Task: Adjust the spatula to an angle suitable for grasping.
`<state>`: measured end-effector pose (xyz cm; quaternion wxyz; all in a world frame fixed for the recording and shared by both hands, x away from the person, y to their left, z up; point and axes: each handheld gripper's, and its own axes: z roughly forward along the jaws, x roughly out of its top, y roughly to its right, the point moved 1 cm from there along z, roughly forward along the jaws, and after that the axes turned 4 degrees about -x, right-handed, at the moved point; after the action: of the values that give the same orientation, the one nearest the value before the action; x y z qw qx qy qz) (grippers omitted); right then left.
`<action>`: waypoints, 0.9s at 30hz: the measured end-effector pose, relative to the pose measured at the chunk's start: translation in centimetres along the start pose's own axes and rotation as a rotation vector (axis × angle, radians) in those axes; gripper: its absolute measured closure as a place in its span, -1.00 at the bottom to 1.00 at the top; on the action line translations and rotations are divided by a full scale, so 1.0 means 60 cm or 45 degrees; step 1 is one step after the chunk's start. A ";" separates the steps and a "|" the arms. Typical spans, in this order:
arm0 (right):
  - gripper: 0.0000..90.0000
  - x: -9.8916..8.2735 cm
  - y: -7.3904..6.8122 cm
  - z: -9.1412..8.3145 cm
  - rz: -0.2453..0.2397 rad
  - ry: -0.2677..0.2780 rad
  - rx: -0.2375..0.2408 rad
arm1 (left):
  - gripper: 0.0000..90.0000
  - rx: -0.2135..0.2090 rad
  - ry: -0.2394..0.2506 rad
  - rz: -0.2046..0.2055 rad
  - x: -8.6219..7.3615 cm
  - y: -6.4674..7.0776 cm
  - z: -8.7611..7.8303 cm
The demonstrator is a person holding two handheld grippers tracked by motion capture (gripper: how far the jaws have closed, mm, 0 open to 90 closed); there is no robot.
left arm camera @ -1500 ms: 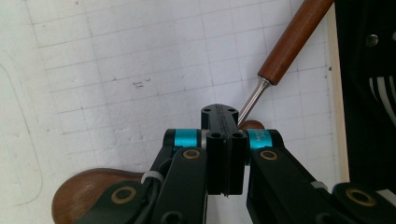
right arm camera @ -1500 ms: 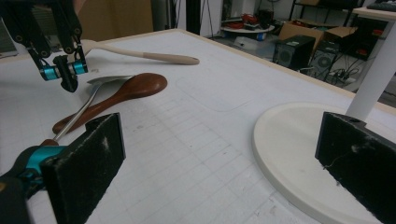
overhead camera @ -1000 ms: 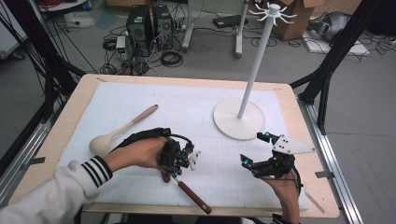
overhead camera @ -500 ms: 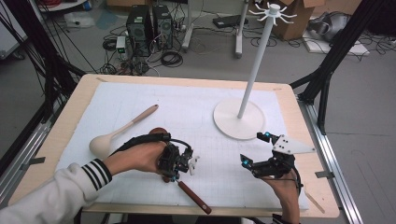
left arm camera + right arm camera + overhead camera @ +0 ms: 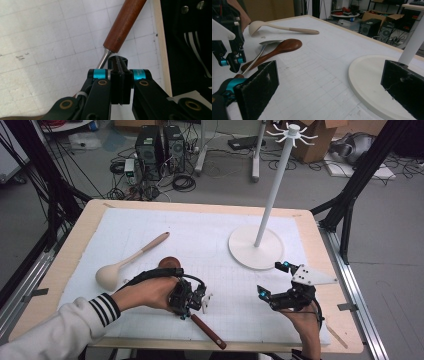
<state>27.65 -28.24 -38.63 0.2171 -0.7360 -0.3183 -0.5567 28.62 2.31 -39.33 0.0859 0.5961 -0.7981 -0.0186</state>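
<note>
Left hand-held gripper (image 5: pixel 119 65): clenched on the metal shank of the brown-handled utensil (image 5: pixel 124 23), low on the surface (image 5: pixel 150 227). Grasp done; lift pending. Right hand-held gripper (image 5: pixel 329 82): released, idle.

Metal spatula (image 5: pixel 263 51), dark red-brown wooden handle (image 5: pixel 124 23): lies flat on white mat, near-left of centre, handle toward near edge, steel shank pinched.

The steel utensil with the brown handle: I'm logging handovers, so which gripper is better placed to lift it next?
Left. The left gripper is shut on the steel utensil at its metal neck, while the right gripper hangs open and apart.
</note>
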 end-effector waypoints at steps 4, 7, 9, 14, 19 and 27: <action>-0.99 0.000 0.000 0.000 0.004 -0.003 0.003 | 0.99 -0.001 -0.003 0.002 0.002 0.000 0.001; -0.99 0.000 0.000 0.000 0.004 -0.003 0.003 | 0.99 0.000 -0.007 0.004 0.002 0.000 0.003; -0.99 0.000 -0.001 0.000 0.005 -0.004 0.002 | 0.99 -0.001 -0.012 0.010 0.004 0.001 0.004; -0.99 0.000 0.000 0.000 0.004 -0.003 0.004 | 0.99 0.003 -0.024 0.014 0.006 0.001 0.010; -0.99 0.000 0.001 -0.001 0.001 -0.001 0.001 | 0.99 0.006 -0.025 0.009 0.008 -0.001 0.011; -0.99 0.000 0.001 -0.001 0.002 0.000 0.001 | 0.99 0.030 -0.034 -0.014 0.006 -0.007 0.012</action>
<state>27.64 -28.30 -38.63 0.2179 -0.7361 -0.3181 -0.5563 28.83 1.77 -40.04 0.0682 0.6012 -0.7960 -0.0177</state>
